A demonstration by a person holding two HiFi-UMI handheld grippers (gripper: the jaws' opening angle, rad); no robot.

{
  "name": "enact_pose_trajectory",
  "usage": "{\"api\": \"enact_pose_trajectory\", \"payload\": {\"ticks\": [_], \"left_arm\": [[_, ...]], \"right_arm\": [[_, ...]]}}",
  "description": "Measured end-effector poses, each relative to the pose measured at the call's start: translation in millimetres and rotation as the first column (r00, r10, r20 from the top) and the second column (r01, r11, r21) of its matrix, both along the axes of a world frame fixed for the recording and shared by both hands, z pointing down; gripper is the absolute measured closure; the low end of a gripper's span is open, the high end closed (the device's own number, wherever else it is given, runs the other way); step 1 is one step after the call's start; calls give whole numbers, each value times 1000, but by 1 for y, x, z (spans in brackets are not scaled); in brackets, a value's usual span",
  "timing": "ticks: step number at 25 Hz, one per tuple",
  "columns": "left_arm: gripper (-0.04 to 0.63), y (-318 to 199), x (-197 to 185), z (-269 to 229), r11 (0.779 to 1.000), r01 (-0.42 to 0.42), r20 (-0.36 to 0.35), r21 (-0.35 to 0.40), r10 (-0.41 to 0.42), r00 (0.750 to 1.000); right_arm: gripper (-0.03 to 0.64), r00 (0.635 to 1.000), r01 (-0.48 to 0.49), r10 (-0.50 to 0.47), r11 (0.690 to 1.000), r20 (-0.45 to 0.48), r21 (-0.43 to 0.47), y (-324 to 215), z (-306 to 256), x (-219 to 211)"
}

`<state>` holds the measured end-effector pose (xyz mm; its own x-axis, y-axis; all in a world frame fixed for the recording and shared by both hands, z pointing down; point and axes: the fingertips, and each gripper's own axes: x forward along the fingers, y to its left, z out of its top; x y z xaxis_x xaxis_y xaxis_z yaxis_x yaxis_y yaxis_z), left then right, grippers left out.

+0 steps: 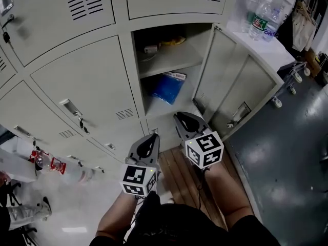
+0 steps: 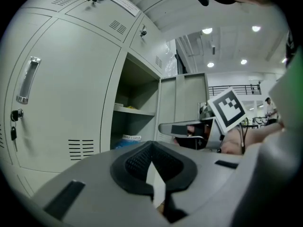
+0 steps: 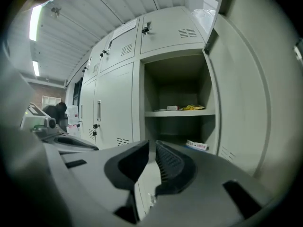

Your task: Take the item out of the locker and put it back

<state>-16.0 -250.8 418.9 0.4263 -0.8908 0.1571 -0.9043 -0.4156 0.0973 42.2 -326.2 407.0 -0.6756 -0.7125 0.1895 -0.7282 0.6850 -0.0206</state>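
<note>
**A:** What do we look at first?

**B:** Our own two tools, right here. The left gripper (image 2: 151,144) has its jaws shut, tip on tip, with nothing in them. The right gripper (image 3: 152,144) has its jaws apart by only a thin crack, and nothing is in them either.

**A:** Is that crack big enough to grab with?

**B:** We don't think so. We should open the right jaws much wider before we reach in.

**A:** What do we grab?

**B:** We think it is the blue bag (image 1: 167,87) with the white label. It lies on the lower shelf (image 1: 177,106) of the open locker (image 1: 137,65). It is straight ahead of both grippers and not touching them.

**A:** How do we do it well?

**B:** We go in low and flat, under the upper shelf (image 1: 169,58), so we don't bump it. The bag looks soft and floppy. So we should take a good bite of its near edge and pull it out slowly. The left gripper can wait outside, or hold the bag from below if it sags.

**A:** Anything else to mind?

**B:** A yellow thing (image 1: 173,41) and a small white box (image 1: 150,48) sit on the upper shelf. We leave those alone. The locker door (image 1: 225,76) stands open just beside the right gripper, so we keep off it. Far back, past the door, stand some water bottles (image 1: 261,17). We don't need them.
</note>
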Motion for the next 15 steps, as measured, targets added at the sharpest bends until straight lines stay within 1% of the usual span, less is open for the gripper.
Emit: {"api": "enact_pose_trajectory", "payload": {"ticks": [3, 6, 7, 15], "left_arm": [[592, -14, -4, 4, 1000, -13, 0, -8, 13, 1000], [592, -24, -6, 11, 999, -29, 10, -19, 30, 1000], [592, -27, -8, 14, 999, -34, 13, -25, 34, 999], [592, -50, -21, 27, 997, -47, 21, -57, 48, 999]], "right_arm": [[565, 1000, -2, 2, 1000, -18, 0, -21, 7, -8], [538, 999, -1, 1, 1000, -52, -3, -42, 19, -17], [523, 998, 1, -1, 1000, -65, -8, -49, 24, -20], [472, 986, 5, -14, 999, -168, -54, -97, 66, -41]]}}
